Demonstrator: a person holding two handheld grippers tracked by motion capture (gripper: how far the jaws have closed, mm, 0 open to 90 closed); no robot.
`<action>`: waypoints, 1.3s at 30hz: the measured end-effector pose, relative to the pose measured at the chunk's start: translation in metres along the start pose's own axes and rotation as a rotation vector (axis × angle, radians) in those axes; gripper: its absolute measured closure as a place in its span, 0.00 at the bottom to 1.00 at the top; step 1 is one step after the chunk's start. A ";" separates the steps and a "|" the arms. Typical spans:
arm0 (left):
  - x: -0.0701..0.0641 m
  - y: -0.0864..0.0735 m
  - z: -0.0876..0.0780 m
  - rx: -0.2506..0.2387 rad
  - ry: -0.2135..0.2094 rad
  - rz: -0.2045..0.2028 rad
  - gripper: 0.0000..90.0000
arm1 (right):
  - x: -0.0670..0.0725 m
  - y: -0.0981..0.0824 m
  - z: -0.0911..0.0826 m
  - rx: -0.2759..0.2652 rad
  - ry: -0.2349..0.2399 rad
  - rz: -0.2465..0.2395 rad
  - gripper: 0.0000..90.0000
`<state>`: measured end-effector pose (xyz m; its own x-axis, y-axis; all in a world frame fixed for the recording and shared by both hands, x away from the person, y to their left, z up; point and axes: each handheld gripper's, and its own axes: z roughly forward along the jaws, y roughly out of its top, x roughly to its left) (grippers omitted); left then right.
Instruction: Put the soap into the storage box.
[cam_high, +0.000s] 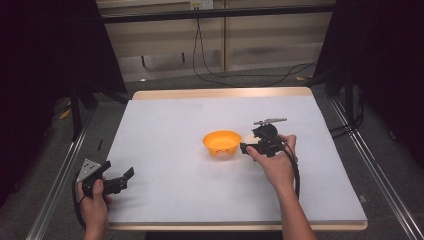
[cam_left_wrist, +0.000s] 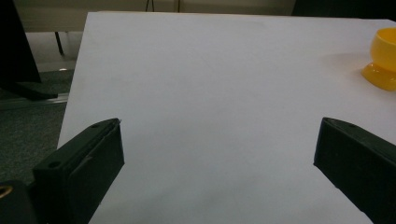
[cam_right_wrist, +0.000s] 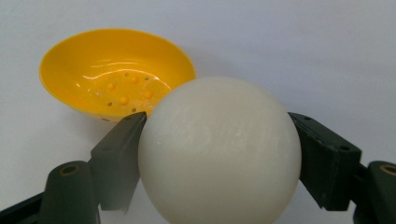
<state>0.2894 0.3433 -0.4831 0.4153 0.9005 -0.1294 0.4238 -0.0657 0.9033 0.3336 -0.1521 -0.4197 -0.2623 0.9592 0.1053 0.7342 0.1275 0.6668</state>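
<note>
An orange bowl (cam_high: 221, 142) with small holes in its bottom stands upright near the middle of the white table (cam_high: 190, 195). Just right of it, my right gripper (cam_high: 248, 144) is shut on a white ball (cam_high: 252, 139). In the right gripper view the white ball (cam_right_wrist: 219, 149) sits squeezed between both jaws of the right gripper (cam_right_wrist: 217, 126), with the orange bowl (cam_right_wrist: 112, 74) close behind and to the left. My left gripper (cam_high: 125, 181) hovers at the table's front left edge. In its own view the left gripper (cam_left_wrist: 217, 154) is open, jaws wide apart and holding nothing, and the orange bowl (cam_left_wrist: 384, 58) is far to the right.
A metal rail (cam_high: 57, 175) runs along the floor left of the table, another rail (cam_high: 385, 180) along the right. Dark curtains flank both sides. Cables (cam_high: 240, 75) lie on the floor beyond the far edge.
</note>
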 end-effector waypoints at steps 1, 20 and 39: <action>0.000 0.000 0.000 0.000 0.000 0.000 0.02 | 0.001 0.001 0.000 0.000 -0.001 -0.002 0.26; 0.000 0.000 0.000 0.000 0.000 0.000 0.02 | 0.018 0.015 0.006 0.003 0.022 -0.017 0.26; 0.000 0.000 0.000 0.000 0.000 0.000 0.02 | 0.038 0.026 0.015 0.009 0.042 -0.042 0.26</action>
<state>0.2894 0.3433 -0.4831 0.4155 0.9004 -0.1293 0.4241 -0.0660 0.9032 0.3520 -0.1090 -0.4091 -0.3189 0.9415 0.1087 0.7279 0.1698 0.6644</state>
